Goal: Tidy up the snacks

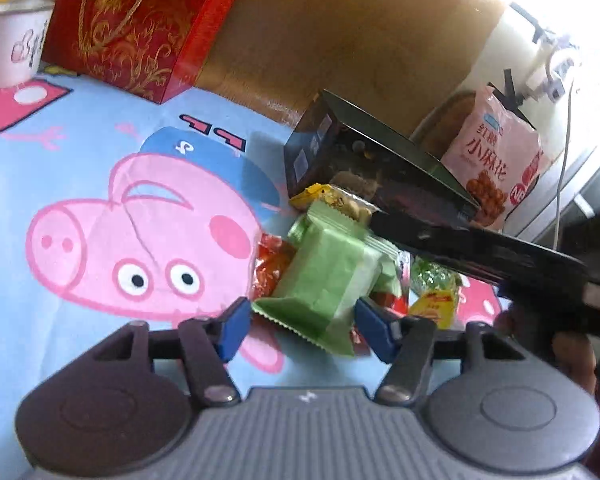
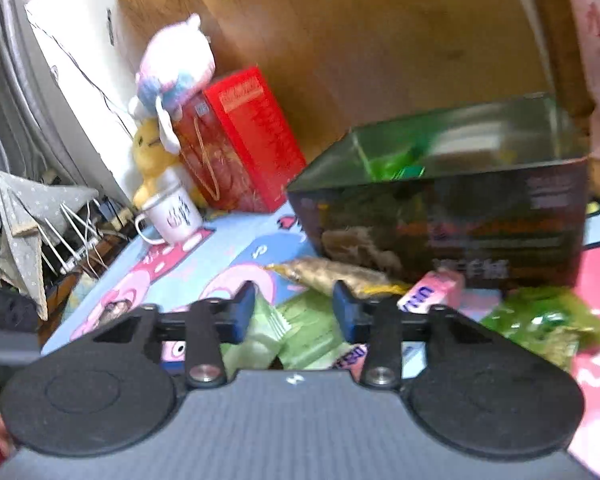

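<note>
Straddling a pale green foil-wrapped snack packet (image 1: 332,276), the left gripper (image 1: 300,326) has its blue-padded jaws spread to either side of the packet's crimped lower end, not yet clenched on it; the pads sit just beside the wrapper, and I cannot tell whether they touch it. The packet lies tilted on a loose pile of snacks on the table, which is covered by a light blue cartoon-pig cloth (image 1: 100,184). That pile sits right in front of a dark open-topped cardboard box (image 1: 340,152), probably so each piece can be lifted the short way into it. In the right wrist view, green wrappers already show inside the box.

The right gripper (image 2: 294,312) hovers over the same pile with its jaws released and nothing between them, seemingly waiting its turn. A pink sweet bar (image 2: 432,292) printed with blue letters, too blurred to read, lies just beside it.

Behind the box a pink snack bag (image 1: 496,160) stands upright, reading "小麻花" in large red characters. Along the wooden wall stand a red gift box with gold scrollwork (image 1: 132,28) and a white enamel mug (image 1: 12,44) bearing cursive script that I cannot make out.
</note>
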{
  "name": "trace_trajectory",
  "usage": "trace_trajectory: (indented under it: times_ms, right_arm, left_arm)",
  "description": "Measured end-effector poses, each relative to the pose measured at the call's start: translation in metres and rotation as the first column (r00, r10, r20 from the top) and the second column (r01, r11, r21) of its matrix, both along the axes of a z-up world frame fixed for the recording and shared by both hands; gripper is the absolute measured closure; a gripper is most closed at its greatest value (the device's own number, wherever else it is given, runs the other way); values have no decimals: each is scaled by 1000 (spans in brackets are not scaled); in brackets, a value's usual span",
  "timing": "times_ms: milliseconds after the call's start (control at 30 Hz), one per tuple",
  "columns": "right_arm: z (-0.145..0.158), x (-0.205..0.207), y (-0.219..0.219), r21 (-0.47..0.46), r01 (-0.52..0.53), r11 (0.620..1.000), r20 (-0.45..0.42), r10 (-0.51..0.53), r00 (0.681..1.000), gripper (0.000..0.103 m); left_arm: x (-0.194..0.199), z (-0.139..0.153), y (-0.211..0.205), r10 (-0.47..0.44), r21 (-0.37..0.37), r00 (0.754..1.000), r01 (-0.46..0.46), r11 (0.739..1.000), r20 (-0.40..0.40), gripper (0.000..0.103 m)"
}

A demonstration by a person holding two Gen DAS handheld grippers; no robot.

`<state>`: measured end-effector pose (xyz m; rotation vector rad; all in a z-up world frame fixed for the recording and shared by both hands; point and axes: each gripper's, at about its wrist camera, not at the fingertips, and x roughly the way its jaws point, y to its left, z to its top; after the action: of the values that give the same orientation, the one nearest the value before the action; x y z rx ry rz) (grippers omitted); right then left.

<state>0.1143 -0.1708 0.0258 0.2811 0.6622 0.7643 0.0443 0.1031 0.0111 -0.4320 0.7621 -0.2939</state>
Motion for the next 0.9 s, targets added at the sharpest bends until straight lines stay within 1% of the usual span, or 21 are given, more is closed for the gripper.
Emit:
trace_trajectory:
  times_ms: [33,67,100,133,167,233,333,400,433,500,533,600,633,667,700,800,833,867,900]
  right_arm:
    - [-5,-4,6,-15,-7,1000,-18,7,1000,88]
    - [-8,-4,7,-21,-18,1000,-42,17,999,94]
    - [-10,-8,16,-17,-24,1000,-49,23,999,95]
    - [-9,-14,14,-16,-29,999,-39,28,999,95]
    - [-7,-24,11,-25,-37,999,-20,37,999,95]
    - [-1,-41,13,-54,-60,997,18,61,998,96]
    - [-3,-70,12,-93,-106,990,22,109,994,97]
    - [-8,-90,10,-102,-146,984,20,149,989,96]
    - [-11,-100,8,-105,-163,981,18,166,986,93]
    - [-16,-115,7,-111,-174,978,18,177,984,91]
    - [-17,-120,3,-116,-164,980,25,168,986,89]
    - [-18,-128,-2,-123,-124,985,40,130,991,75]
    - [-19,-130,-6,-115,-108,988,45,113,993,58]
    - [-19,-132,-10,-102,-95,990,51,100,994,45]
    - [-19,-132,-12,-92,-85,992,56,90,994,42]
    - [-18,-132,-9,-112,-80,991,70,88,994,41]
    - [-18,-132,-7,-124,-82,989,79,93,993,38]
    - [-18,-132,-4,-133,-84,988,91,97,991,33]
    - [-18,-131,0,-139,-83,987,100,98,990,30]
  left_arm:
    - [-2,0,-1,-2,2,1000,2,1000,2,46]
    - [-3,0,0,-7,-3,1000,7,1000,4,46]
    - [-4,0,1,-13,-9,1000,13,1000,5,46]
    - [-5,0,2,-19,-16,1000,19,1000,7,46]
    - [-7,0,3,-26,-27,1000,26,999,12,48]
    - [-10,1,4,-39,-40,999,40,998,26,48]
    - [-14,3,3,-64,-54,997,66,996,42,47]
    - [-17,4,1,-77,-58,996,80,995,55,47]
    - [-19,4,1,-78,-55,995,82,995,59,45]
    - [-20,5,2,-81,-63,995,85,994,59,43]
    - [-21,5,4,-80,-70,995,84,994,58,43]
    - [-23,7,10,-73,-87,996,78,993,59,41]
    - [-24,9,13,-70,-94,996,75,993,63,41]
    - [-26,10,17,-66,-101,995,73,992,68,40]
    - [-27,11,21,-65,-106,995,73,992,72,40]
    - [-33,13,29,-75,-128,994,84,988,76,38]
    - [-34,13,31,-81,-137,994,90,986,72,38]
    - [-36,12,32,-87,-145,994,96,985,69,38]
    - [-37,11,32,-92,-149,994,101,984,66,38]
